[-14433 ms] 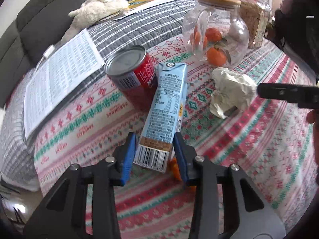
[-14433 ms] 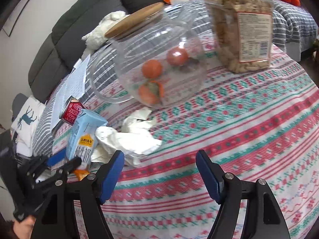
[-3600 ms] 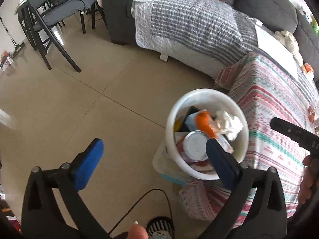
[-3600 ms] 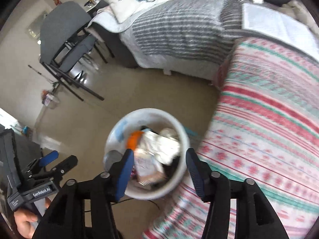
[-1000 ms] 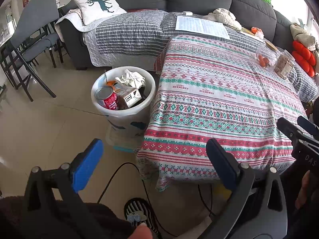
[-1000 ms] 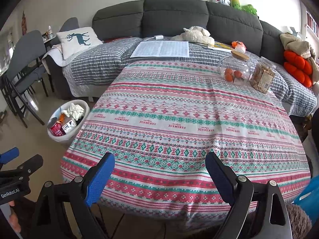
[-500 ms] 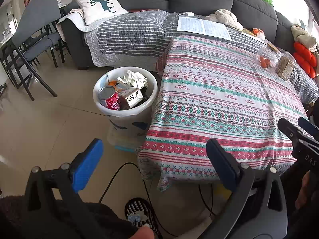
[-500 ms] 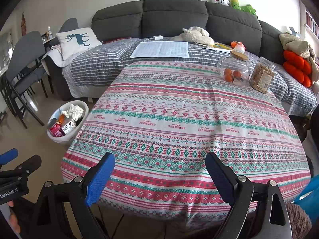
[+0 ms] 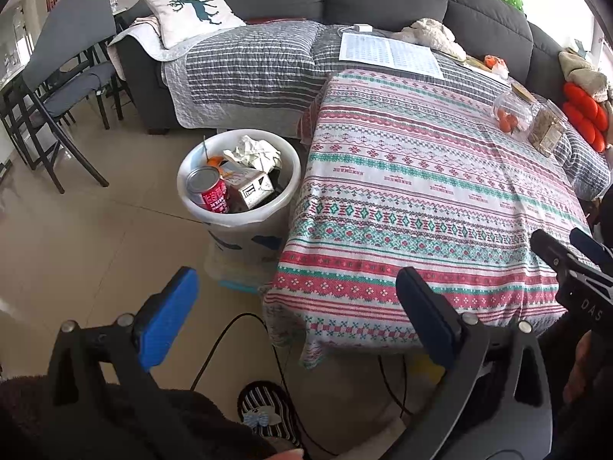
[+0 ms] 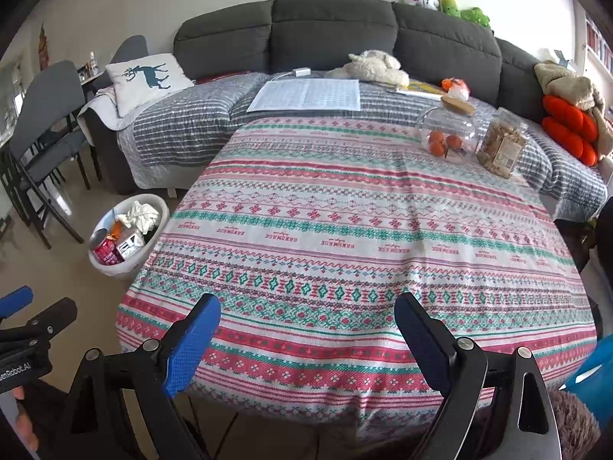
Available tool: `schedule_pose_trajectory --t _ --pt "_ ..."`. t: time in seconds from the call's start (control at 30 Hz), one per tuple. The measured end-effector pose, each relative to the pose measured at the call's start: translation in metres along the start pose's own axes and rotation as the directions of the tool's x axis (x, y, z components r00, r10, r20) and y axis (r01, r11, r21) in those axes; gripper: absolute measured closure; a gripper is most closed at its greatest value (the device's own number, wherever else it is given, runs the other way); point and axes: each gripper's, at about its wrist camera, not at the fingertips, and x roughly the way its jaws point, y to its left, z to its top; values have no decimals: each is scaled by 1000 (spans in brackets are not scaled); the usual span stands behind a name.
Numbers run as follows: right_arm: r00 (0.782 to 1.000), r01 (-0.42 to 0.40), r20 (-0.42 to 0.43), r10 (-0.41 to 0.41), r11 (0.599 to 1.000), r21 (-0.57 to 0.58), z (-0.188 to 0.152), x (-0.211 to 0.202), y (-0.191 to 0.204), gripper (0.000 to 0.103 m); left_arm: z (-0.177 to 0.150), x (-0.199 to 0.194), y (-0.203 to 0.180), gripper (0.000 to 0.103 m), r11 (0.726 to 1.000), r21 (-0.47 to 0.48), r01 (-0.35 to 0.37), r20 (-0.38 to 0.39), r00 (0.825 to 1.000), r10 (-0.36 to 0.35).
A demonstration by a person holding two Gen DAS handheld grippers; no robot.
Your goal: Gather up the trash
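Observation:
A white trash bin [image 9: 245, 219] stands on the floor at the table's left corner. It holds a red can [image 9: 208, 191], a drink carton [image 9: 249, 187] and crumpled paper [image 9: 253, 150]. The bin also shows in the right wrist view [image 10: 151, 251]. My left gripper [image 9: 297, 320] is open and empty, held low over the floor in front of the table's near edge. My right gripper [image 10: 306, 335] is open and empty, above the table's near edge.
The table carries a patterned red and green cloth [image 10: 364, 230]. A glass jar of oranges [image 10: 446, 134] and a snack jar [image 10: 502, 147] stand at its far right. A grey sofa [image 10: 333, 30] lies behind. Folding chairs [image 9: 57, 88] stand left. Cables [image 9: 230, 337] run across the floor.
Both grippers have barely moved in the last second. Earlier they picked the carton, can and paper from the table and dropped them in the bin.

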Motion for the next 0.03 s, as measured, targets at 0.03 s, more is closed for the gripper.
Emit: schedule_pose_trajectory --t 0.03 --pt "1000 -12 -14 12 1000 -2 3 3 -2 10 3 1 1 1 1000 -2 12 -9 1000 -12"
